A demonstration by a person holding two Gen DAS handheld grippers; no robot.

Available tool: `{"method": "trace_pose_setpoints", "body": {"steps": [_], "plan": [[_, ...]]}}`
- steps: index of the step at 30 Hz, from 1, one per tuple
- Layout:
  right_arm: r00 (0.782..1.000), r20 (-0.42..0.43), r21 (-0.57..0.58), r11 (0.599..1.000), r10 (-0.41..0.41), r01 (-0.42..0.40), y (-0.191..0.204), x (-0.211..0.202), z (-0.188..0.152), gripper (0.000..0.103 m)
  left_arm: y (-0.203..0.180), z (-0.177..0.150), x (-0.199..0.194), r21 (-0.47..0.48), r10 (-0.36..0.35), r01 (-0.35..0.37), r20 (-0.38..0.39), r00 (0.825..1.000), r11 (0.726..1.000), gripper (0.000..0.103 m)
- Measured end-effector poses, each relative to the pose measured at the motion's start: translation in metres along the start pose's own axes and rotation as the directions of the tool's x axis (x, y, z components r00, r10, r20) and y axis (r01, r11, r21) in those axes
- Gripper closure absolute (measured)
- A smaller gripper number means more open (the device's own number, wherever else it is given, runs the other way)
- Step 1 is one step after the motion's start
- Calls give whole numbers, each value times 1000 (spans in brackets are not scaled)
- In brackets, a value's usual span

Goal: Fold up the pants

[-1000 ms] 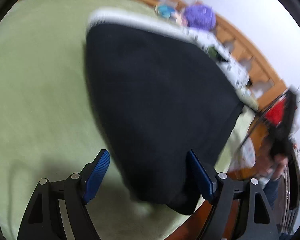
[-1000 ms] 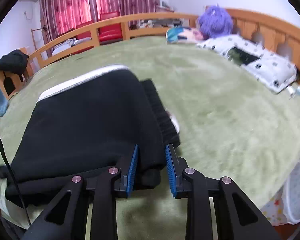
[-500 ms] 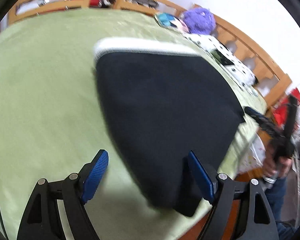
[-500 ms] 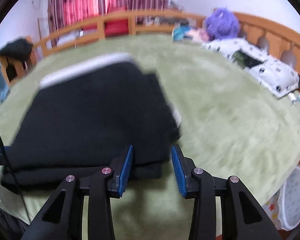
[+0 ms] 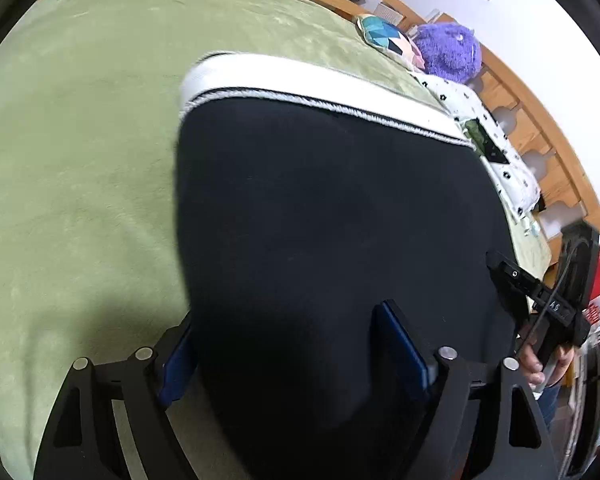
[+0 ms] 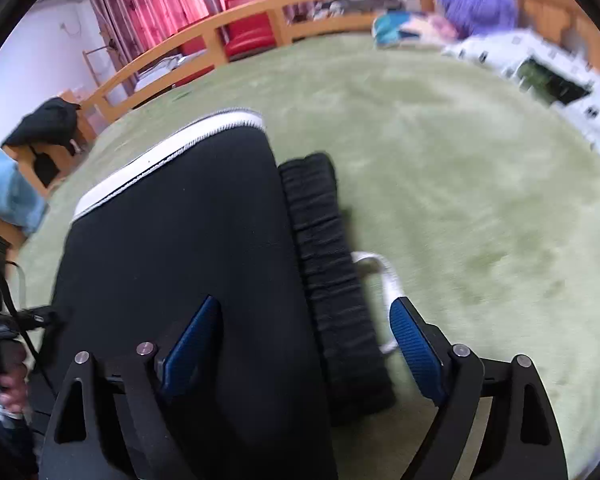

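Black pants (image 5: 332,216) with a white side stripe (image 5: 300,84) lie folded on the green blanket (image 5: 80,160). My left gripper (image 5: 290,356) hangs over their near edge. Its jaws are opening and stand wide, with fabric between the pads but not pinched. In the right wrist view the pants (image 6: 180,240) show their ribbed waistband (image 6: 328,272) and a white drawstring (image 6: 386,276). My right gripper (image 6: 304,344) straddles the waistband end. Its jaws are opening wide and the pads are off the cloth.
A purple plush (image 5: 448,52), a patterned cushion (image 5: 388,38) and a spotted white pillow (image 5: 496,152) lie by the wooden bed rail (image 5: 540,128). A dark garment (image 6: 46,124) and a blue cloth (image 6: 8,192) sit beyond the blanket's left edge. Open blanket lies right of the waistband.
The right gripper's jaws went from nearly shut on the pants' edge to wide apart, and it dropped closer over the waistband. The left gripper slid in over the pants' near edge.
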State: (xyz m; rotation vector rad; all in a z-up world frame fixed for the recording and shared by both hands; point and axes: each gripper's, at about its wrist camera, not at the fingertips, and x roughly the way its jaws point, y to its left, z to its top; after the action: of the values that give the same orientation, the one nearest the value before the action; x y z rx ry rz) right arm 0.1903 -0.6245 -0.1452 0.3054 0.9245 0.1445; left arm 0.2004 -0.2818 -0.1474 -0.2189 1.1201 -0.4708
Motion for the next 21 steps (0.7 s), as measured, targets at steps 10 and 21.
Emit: {"method": "trace_pose_setpoints", "body": {"steps": [10, 21], "plan": [[1000, 3, -57, 998, -1, 1, 11, 10, -5, 33, -1, -3, -1, -22, -5, 6, 47, 999, 1000, 62], [988, 156, 16, 1000, 12, -15, 51, -49, -8, 78, 14, 0, -62, -12, -182, 184, 113, 977, 983, 85]]}}
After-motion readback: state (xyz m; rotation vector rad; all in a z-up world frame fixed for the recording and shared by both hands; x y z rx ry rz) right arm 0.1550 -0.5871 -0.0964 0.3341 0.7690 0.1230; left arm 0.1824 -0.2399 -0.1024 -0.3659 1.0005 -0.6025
